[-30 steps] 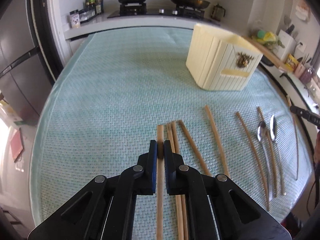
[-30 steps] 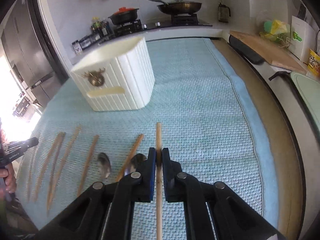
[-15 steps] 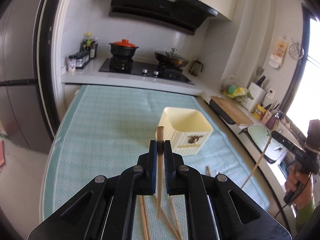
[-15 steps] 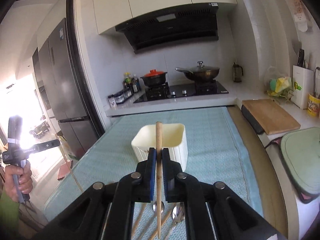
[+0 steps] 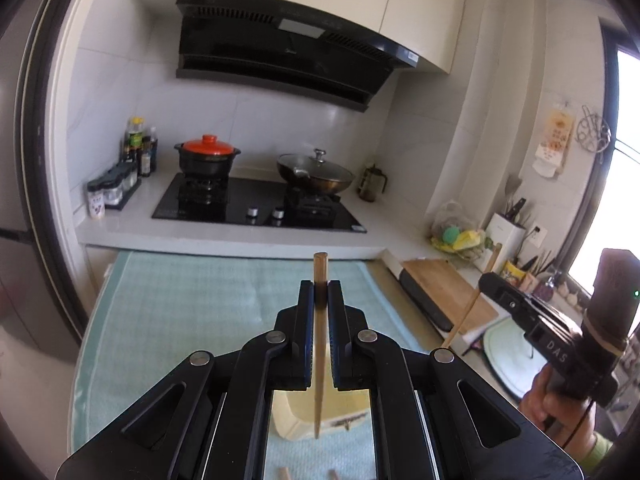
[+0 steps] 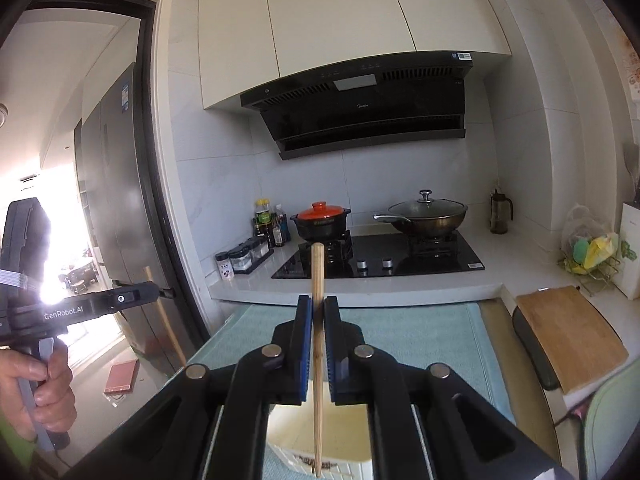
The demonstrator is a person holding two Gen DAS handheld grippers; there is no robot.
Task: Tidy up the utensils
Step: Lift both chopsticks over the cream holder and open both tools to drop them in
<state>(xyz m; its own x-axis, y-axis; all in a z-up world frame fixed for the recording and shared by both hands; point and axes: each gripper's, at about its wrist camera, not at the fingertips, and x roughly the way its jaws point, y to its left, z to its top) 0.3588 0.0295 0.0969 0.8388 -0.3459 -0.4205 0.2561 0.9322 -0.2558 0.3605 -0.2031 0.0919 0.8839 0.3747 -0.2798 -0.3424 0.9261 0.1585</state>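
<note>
Hanging upright over the cream ribbed holder [image 5: 298, 408]: one slim wooden chopstick [image 5: 320, 320] clenched in the left gripper [image 5: 320, 292] | second chopstick [image 6: 318, 320] clenched in the right gripper [image 6: 318, 308] | teal woven mat [image 5: 180, 300] bare to its far edge.

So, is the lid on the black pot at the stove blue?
No, the black pot on the stove carries an orange-red lid in the right wrist view.

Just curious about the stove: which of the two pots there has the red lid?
The black pot on the left burner; its lid is orange-red. The wok on the right burner has a glass lid.
</note>
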